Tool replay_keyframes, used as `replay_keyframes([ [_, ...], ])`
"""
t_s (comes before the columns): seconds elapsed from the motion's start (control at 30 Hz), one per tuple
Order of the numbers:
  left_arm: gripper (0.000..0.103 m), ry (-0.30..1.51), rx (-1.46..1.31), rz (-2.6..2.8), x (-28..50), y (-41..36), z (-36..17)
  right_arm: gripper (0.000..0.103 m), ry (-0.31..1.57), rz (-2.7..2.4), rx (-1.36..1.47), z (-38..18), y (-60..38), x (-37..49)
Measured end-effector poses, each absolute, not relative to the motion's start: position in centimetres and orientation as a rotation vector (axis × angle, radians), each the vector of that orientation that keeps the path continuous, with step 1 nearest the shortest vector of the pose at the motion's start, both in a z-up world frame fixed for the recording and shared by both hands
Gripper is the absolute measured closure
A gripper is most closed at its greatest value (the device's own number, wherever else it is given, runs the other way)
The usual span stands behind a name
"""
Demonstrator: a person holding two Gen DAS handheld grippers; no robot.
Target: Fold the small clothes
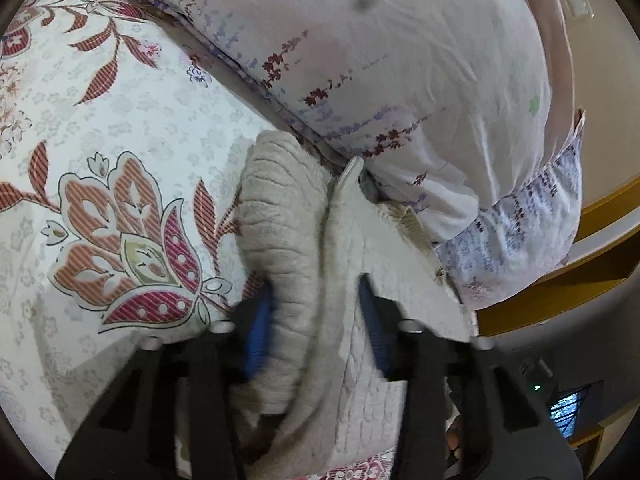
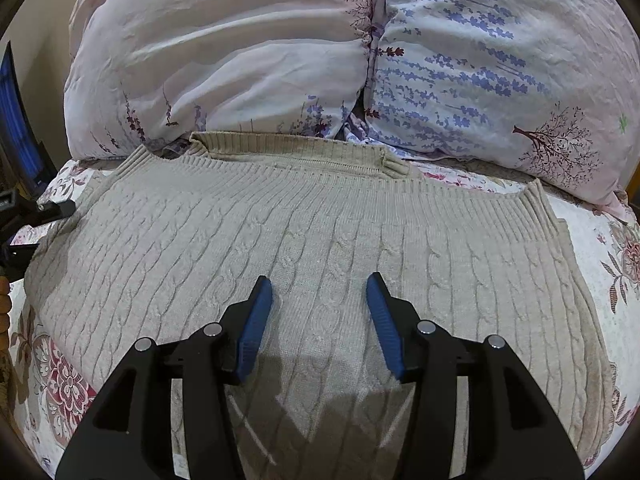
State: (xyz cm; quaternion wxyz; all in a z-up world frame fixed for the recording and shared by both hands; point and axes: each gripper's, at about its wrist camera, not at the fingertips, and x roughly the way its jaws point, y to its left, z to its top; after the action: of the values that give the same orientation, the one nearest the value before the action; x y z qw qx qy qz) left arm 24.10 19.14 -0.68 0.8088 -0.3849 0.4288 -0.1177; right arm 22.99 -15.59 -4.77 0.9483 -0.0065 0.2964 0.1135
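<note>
Left wrist view: a bunched fold of the sweater [image 1: 288, 248] is seen between the blue pads [image 1: 256, 336] of the left gripper [image 1: 316, 320]; the jaws appear clenched on it, above the bedsheet [image 1: 120, 128], near the pillow [image 1: 400, 60].
Right wrist view: the sweater [image 2: 320, 220] is shown spread flat on the bedsheet [image 2: 600, 248], its collar toward the pillows [image 2: 240, 60]; the right gripper [image 2: 320, 320] is held over the middle, jaws released, nothing grasped.
Step in hand: a side is judged to be lifted for folding inward.
Next move: the held edge is to be carried across and laid flat.
</note>
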Motion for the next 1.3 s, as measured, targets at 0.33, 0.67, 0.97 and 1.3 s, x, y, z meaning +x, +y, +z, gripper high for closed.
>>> replay_keyframes([
  [0.33, 0.088, 0.761, -0.796, -0.417, 24.0, 16.4, 4.9, 0.051, 0.593, 0.229, -0.022, -4.8, -15.3, 23.0],
  [0.67, 0.089, 0.673, -0.804, -0.706, 25.9, 5.0, 9.4, 0.050, 0.572, 0.256, 0.087, -4.0, -19.2, 21.8],
  [0.97, 0.095, 0.898, -0.695, -0.840, 28.7, -10.7, 3.8, 0.050, 0.528, -0.009, 0.244, -4.8, -31.4, 17.9],
  [1.3, 0.023, 0.843, -0.643, -0.938, 26.6, -9.4, 5.6, 0.046, 0.537, 0.248, 0.550, -3.6, -35.8, 18.0],
])
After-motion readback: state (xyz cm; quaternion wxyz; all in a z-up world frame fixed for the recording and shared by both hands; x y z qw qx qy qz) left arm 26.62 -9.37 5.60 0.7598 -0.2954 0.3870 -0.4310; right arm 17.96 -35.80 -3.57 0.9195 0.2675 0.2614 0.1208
